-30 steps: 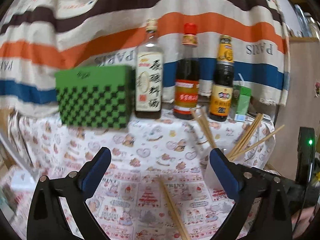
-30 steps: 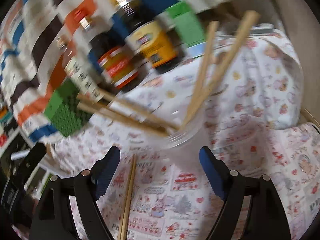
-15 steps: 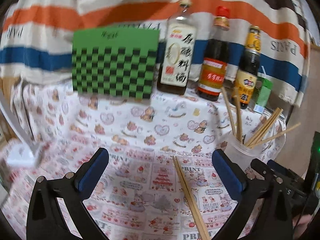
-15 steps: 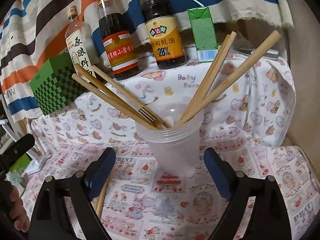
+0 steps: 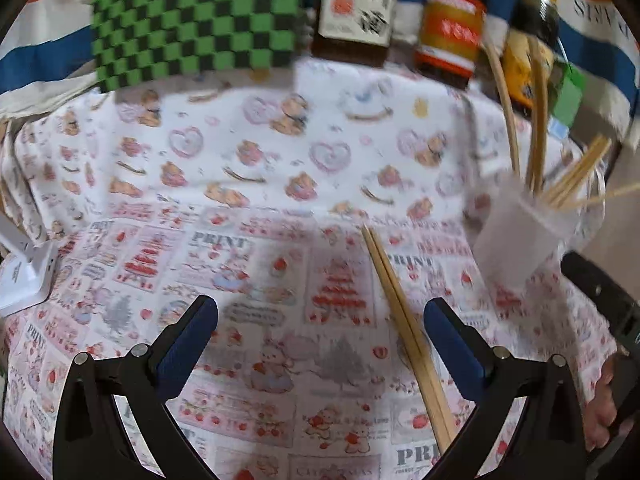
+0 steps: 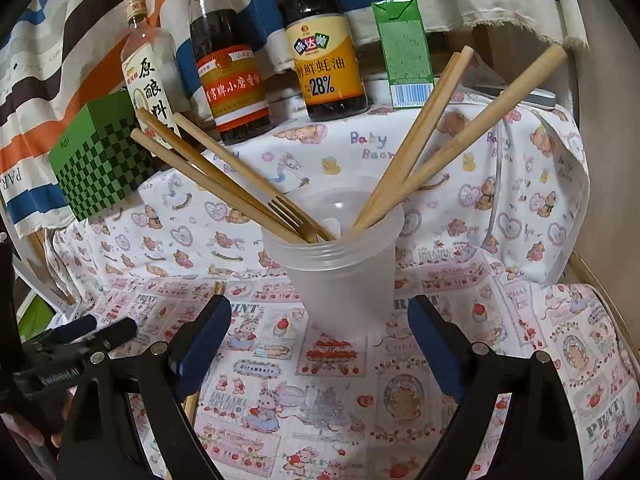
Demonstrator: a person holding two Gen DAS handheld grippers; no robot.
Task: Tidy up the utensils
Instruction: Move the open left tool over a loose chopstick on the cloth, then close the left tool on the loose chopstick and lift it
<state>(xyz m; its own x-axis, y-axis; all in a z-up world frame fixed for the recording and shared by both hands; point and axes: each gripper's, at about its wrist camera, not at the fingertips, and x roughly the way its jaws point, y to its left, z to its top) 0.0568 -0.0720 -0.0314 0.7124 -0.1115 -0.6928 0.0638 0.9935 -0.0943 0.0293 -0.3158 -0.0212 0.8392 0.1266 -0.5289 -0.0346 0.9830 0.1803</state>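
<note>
- A home dining corner: printed tablecloth (image 6: pixel 500 184) over the table.
- Sauce bottles (image 6: pixel 324 48) at the far edge.
- Striped cloth (image 6: pixel 60 40) behind.

From my right wrist view, the translucent plastic cup (image 6: pixel 340 276) stands upright on the printed tablecloth (image 6: pixel 500 200) and serves as my reference. My right gripper (image 6: pixel 320 340) sits just in front of the cup, jaws wide apart, having just been opening, with only the cup's base area between them and neither pad touching it. Wooden chopsticks (image 6: pixel 424 140) and a wooden fork (image 6: pixel 256 192) lean out of the cup. Behind the cup stand three sauce bottles (image 6: pixel 324 56) and a green carton (image 6: pixel 404 52). Behind and left of the cup sits a green checkered box (image 6: pixel 100 164). Left of the cup, a loose chopstick pair (image 6: pixel 219 289) lies on the cloth, and the left gripper (image 6: pixel 76 336) shows at the edge.
</note>
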